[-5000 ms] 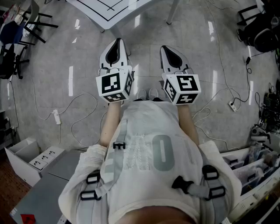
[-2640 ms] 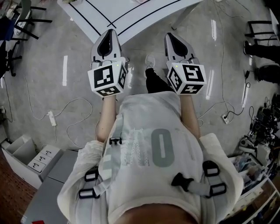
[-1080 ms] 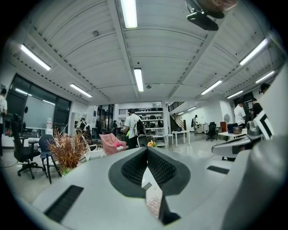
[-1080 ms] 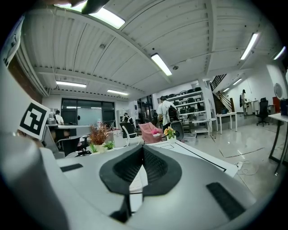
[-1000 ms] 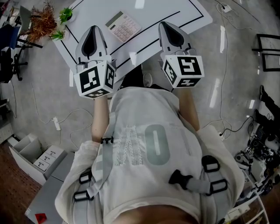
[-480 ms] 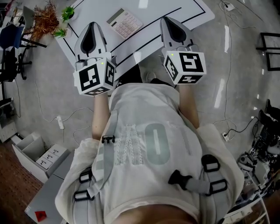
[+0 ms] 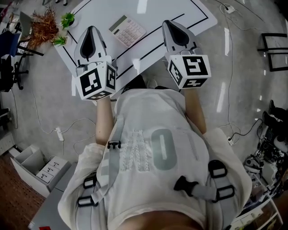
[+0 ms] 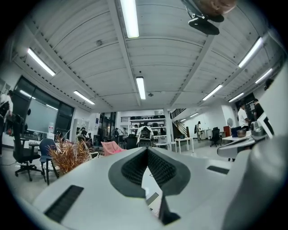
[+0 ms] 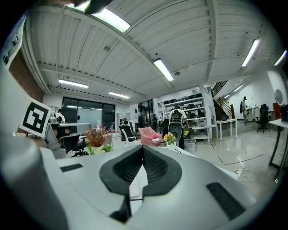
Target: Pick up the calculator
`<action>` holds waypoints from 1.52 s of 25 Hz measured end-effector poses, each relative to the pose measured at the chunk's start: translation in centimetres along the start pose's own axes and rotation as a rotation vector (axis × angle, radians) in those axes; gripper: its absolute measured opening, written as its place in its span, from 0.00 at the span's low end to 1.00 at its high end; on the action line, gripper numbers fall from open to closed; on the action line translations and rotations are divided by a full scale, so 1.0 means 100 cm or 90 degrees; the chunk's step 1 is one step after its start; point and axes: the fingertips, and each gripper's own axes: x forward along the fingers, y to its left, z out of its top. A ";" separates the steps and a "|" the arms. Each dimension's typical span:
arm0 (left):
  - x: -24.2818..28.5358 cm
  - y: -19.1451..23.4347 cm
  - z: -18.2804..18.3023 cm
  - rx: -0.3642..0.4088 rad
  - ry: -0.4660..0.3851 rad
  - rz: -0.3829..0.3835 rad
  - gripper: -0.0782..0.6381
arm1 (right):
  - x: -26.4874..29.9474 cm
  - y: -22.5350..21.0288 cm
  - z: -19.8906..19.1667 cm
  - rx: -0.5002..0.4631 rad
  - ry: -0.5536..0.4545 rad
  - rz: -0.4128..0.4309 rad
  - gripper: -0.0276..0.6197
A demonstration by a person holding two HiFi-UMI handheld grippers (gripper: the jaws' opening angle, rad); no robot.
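Calculator (image 7: pixel 128 30) is lying flat on the white tabletop (image 7: pixel 180 11), inside the black outline, with its display end pointing toward the plants. Nothing is touching it.

Left tongs (image 7: pixel 90 30) are hovering over the near-left part of the tabletop, just left of the calculator and clear of it. Right tongs (image 7: pixel 168 23) are hovering over the tabletop to the calculator's right, also clear. The calculator is sitting between the 2, slightly beyond their tips.

Both tongs are pointing roughly level, away from the person (image 7: pixel 153 148). In the left gripper view the ribbed pads (image 8: pixel 135 168) are meeting at the tips, closed on nothing. It is the same in the right gripper view: the pads (image 9: pixel 130 166) are together and gripping nothing.

1 marker cube (image 7: pixel 96 81) is showing on the left tongs and another (image 7: pixel 189 70) on the right.

Dried plant (image 7: pixel 41 26) and green plant (image 7: pixel 67 19) are sitting by the tabletop's left corner. Cables (image 7: pixel 67 128) are trailing across the floor (image 7: pixel 243 81).
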 end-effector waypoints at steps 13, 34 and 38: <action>0.020 0.004 -0.008 -0.019 0.015 -0.022 0.14 | 0.013 0.002 -0.007 -0.011 0.030 0.004 0.05; 0.023 0.024 -0.031 -0.028 0.038 0.001 0.14 | 0.042 0.019 -0.031 0.071 0.089 0.109 0.59; 0.033 0.029 -0.036 -0.031 0.046 0.002 0.14 | 0.055 0.020 -0.036 0.064 0.111 0.127 0.59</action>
